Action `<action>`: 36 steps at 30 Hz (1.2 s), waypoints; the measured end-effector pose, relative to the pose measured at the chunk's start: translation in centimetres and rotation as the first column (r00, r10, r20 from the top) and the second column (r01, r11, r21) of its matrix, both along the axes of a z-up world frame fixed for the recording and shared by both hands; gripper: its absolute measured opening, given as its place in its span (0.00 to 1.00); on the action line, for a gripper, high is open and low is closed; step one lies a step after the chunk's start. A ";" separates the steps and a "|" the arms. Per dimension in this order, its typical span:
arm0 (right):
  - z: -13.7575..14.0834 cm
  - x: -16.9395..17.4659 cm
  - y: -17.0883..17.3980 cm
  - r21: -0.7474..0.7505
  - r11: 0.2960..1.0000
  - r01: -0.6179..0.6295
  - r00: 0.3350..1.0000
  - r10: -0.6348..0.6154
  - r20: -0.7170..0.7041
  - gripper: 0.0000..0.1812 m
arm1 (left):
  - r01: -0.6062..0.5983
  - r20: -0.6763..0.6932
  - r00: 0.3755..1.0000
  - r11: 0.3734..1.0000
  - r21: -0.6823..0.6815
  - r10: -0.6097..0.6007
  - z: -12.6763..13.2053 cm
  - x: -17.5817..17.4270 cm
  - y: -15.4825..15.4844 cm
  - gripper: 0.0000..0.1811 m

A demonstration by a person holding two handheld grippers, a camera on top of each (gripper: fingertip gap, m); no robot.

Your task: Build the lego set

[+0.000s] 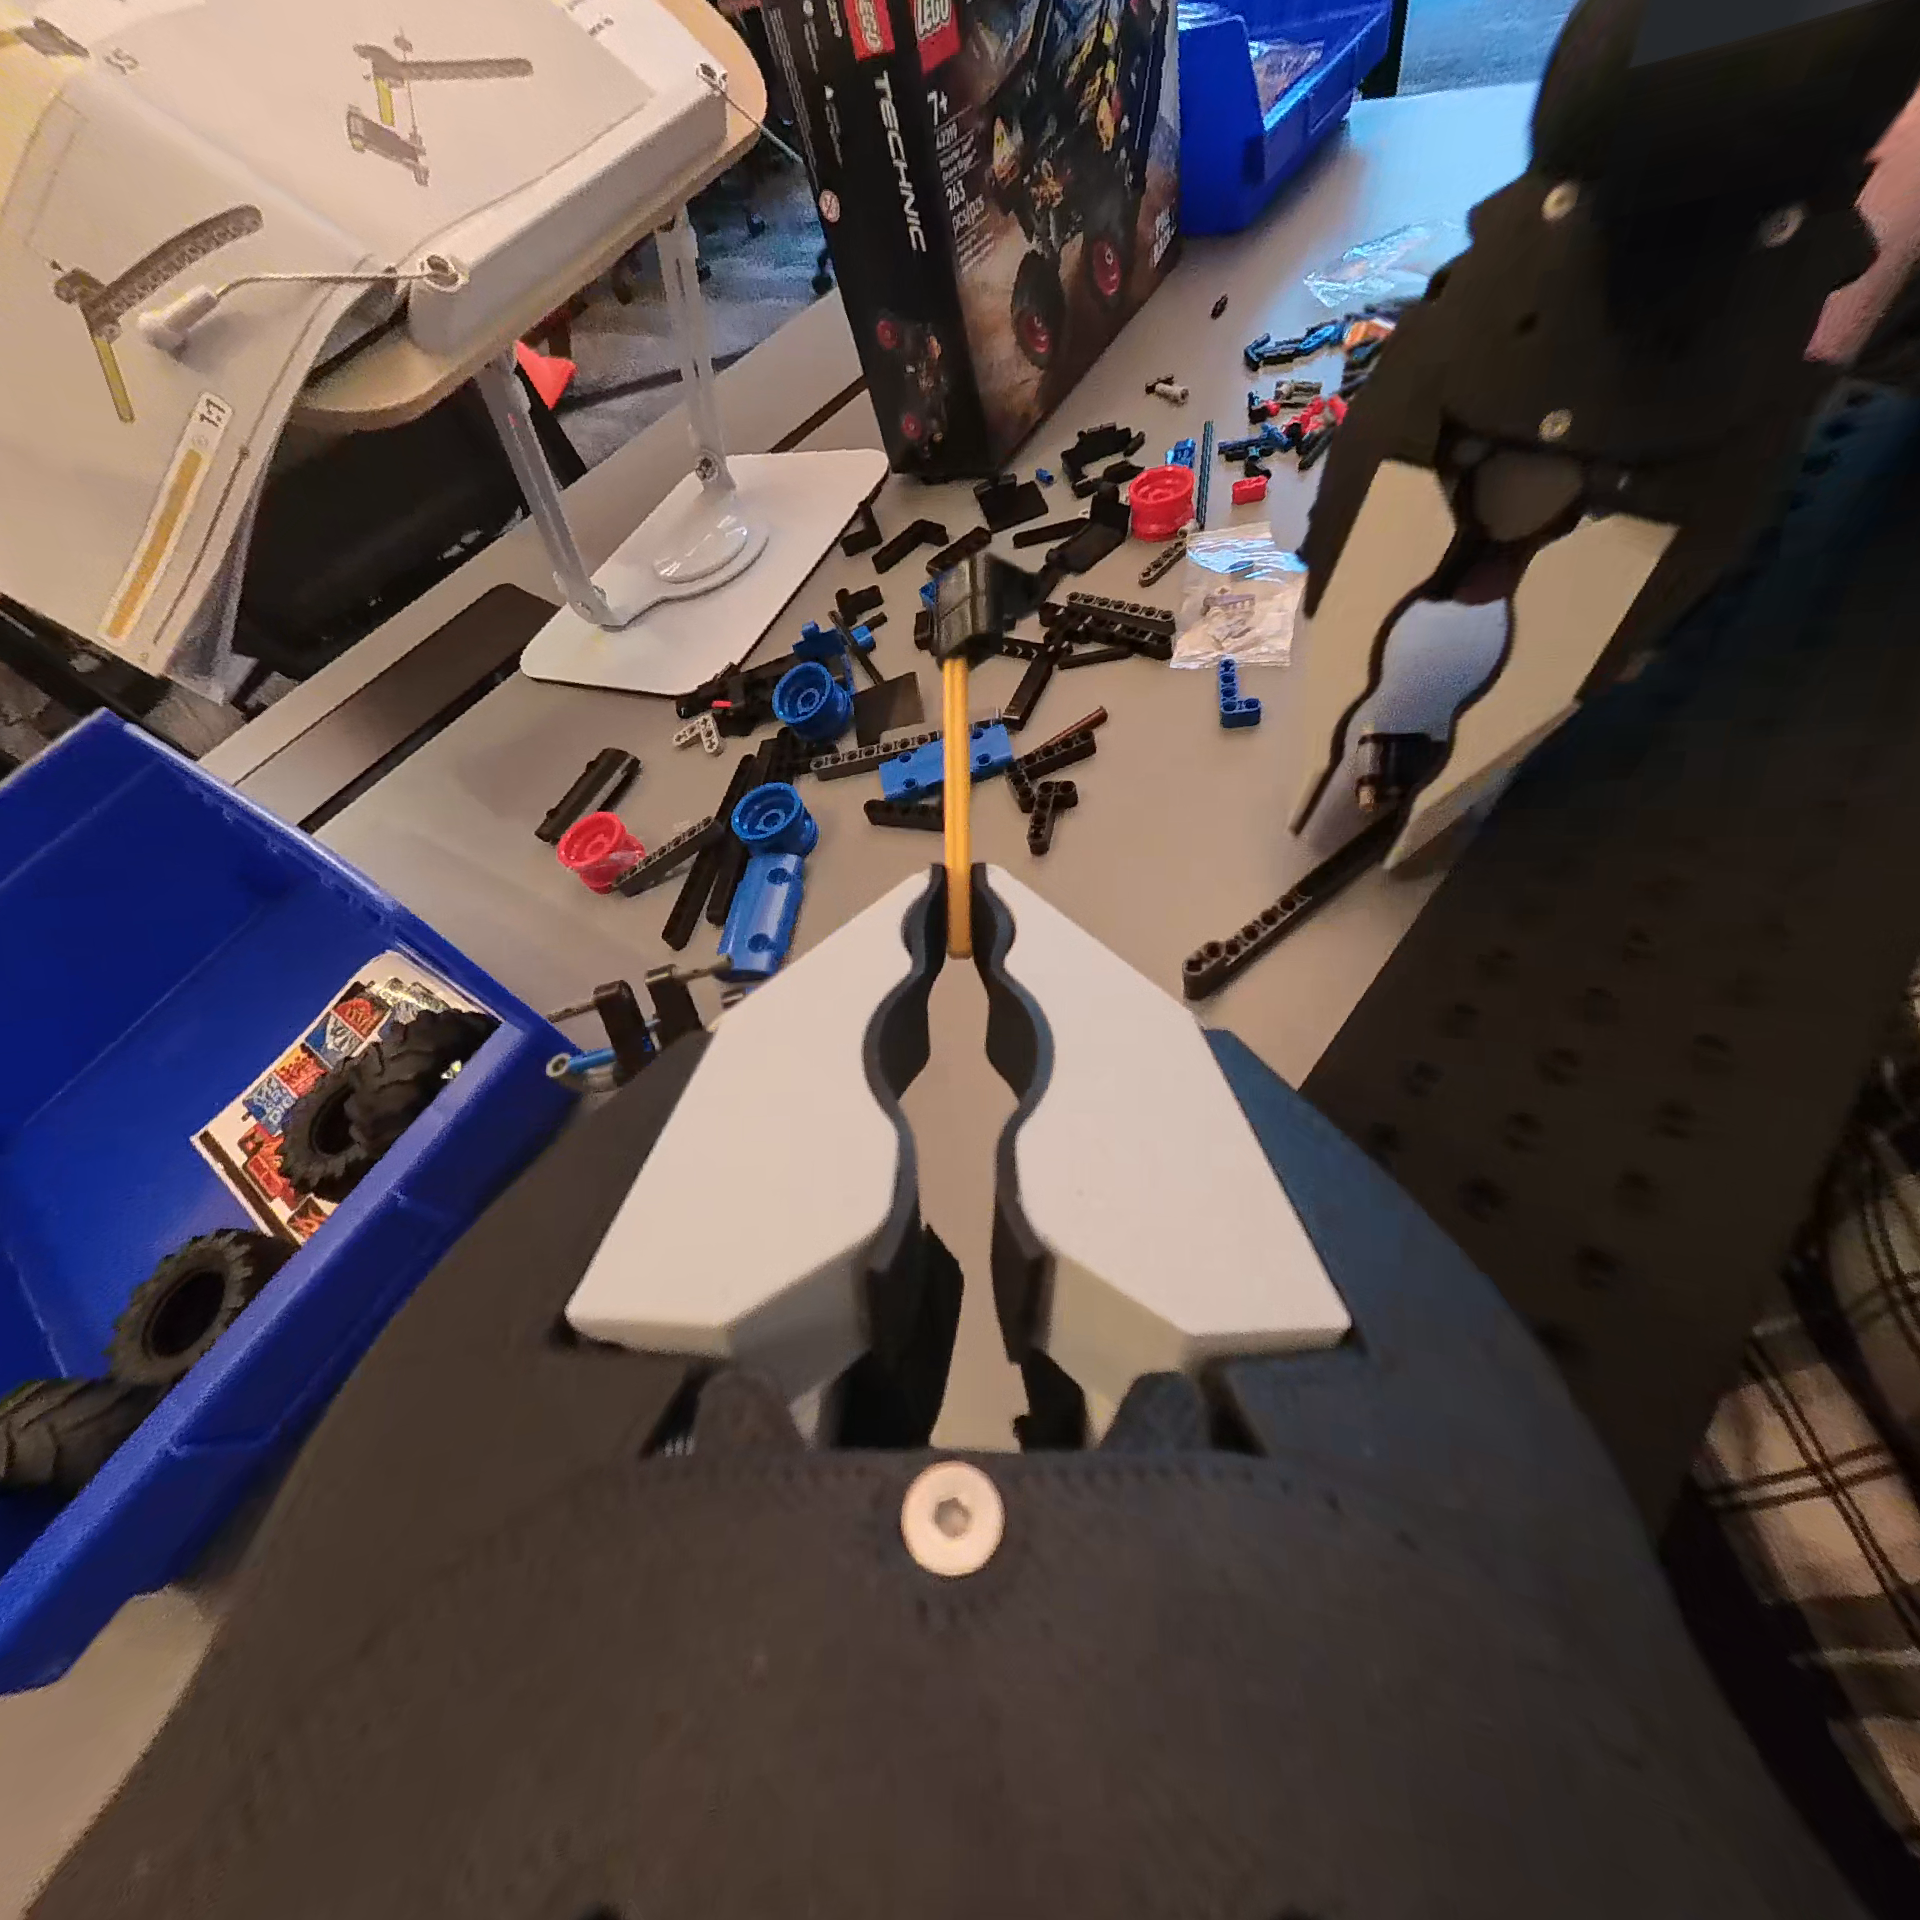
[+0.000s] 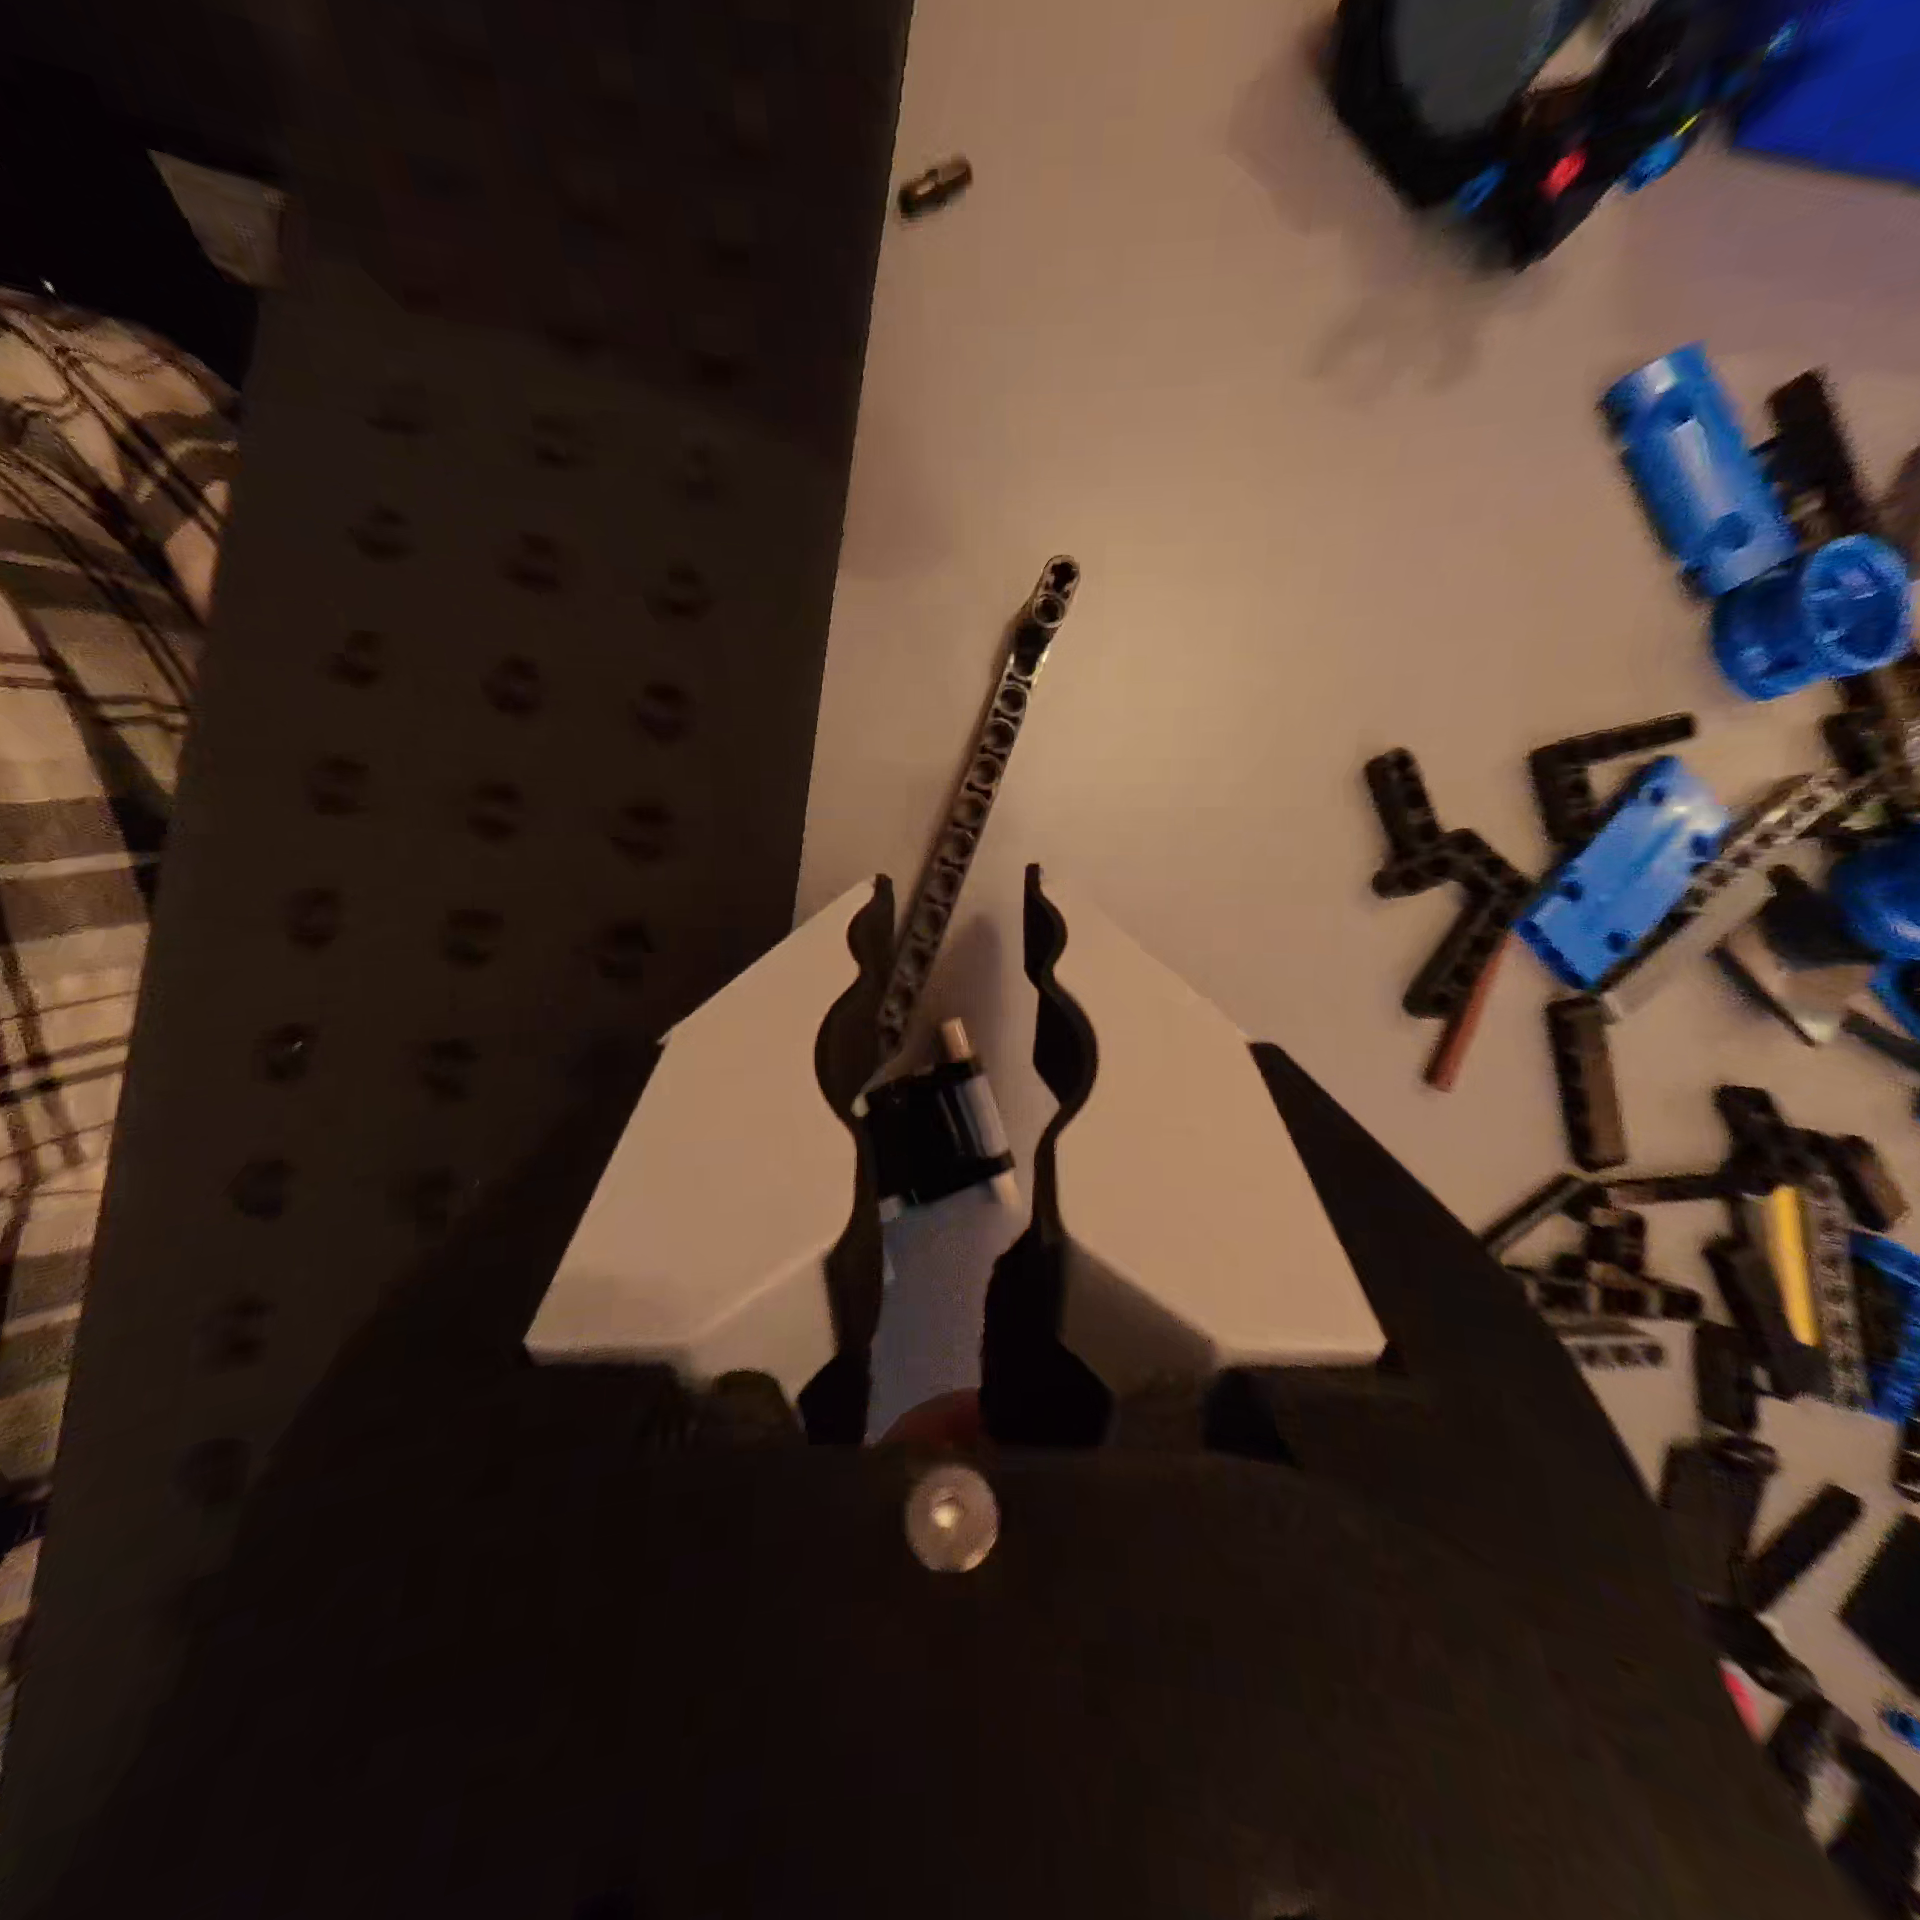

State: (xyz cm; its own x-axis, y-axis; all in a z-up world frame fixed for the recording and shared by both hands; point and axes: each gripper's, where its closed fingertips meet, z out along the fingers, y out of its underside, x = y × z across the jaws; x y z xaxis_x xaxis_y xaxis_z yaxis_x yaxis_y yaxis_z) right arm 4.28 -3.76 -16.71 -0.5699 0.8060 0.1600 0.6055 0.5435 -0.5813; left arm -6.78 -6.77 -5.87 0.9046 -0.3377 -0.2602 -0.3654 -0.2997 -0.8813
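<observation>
My left gripper (image 1: 958, 883) is shut on a yellow axle (image 1: 956, 769) that points forward, with a black connector (image 1: 971, 608) on its far end, held above the table. My right gripper (image 2: 956, 894) shows at the right of the left wrist view (image 1: 1361, 821). Deep between its pads it holds a small black-and-grey connector (image 2: 935, 1143) joined to a long black beam (image 2: 987, 769); its fingertips stay apart. The beam slants down to the table in the left wrist view (image 1: 1268, 925).
Loose black, blue and red pieces (image 1: 883, 748) cover the middle of the grey table. A blue bin (image 1: 156, 935) with black tyres (image 1: 343, 1122) stands at the left. The set box (image 1: 987, 208) and a booklet on a stand (image 1: 312, 156) stand behind. A black perforated plate (image 1: 1610, 987) lies at the right. The grippers' ends are close to 15 centimeters from one another. The left gripper is farther from the black perforated plate (image 1: 1610, 987), some 15 centimeters, than the right, some 7 centimeters. The right camera catches it too, in the right wrist view (image 2: 496, 684).
</observation>
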 end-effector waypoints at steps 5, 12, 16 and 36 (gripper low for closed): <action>-1.1 -1.0 0.1 -0.004 1.000 0.024 0.999 -0.024 0.040 0.04 | 0.001 0.027 1.000 1.000 -0.001 -0.001 -0.8 -0.3 -0.2 0.01; -0.4 -2.9 4.7 0.495 0.869 0.022 0.992 0.042 -0.119 0.03 | 0.001 0.082 0.997 1.000 0.008 -0.002 -1.5 -0.6 0.2 0.01; -0.9 -3.1 4.1 0.636 0.771 -0.032 0.985 0.131 -0.110 0.03 | -0.002 0.085 0.996 1.000 -0.001 0.002 -2.0 -0.7 0.4 0.01; -0.7 -3.2 4.7 0.600 0.799 -0.035 0.987 0.123 -0.106 0.05 | 0.014 0.106 0.994 0.999 -0.036 -0.011 -3.6 0.0 1.2 0.01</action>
State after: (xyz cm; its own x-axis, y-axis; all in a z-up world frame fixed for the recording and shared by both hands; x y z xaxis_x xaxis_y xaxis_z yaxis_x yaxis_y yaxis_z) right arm 1.10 0.89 -17.44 -0.5650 0.4799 0.6711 0.4863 0.8508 -0.1990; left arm -6.76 -5.59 -9.48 0.9220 -0.3566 -0.1506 -0.2746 -0.3281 -0.9039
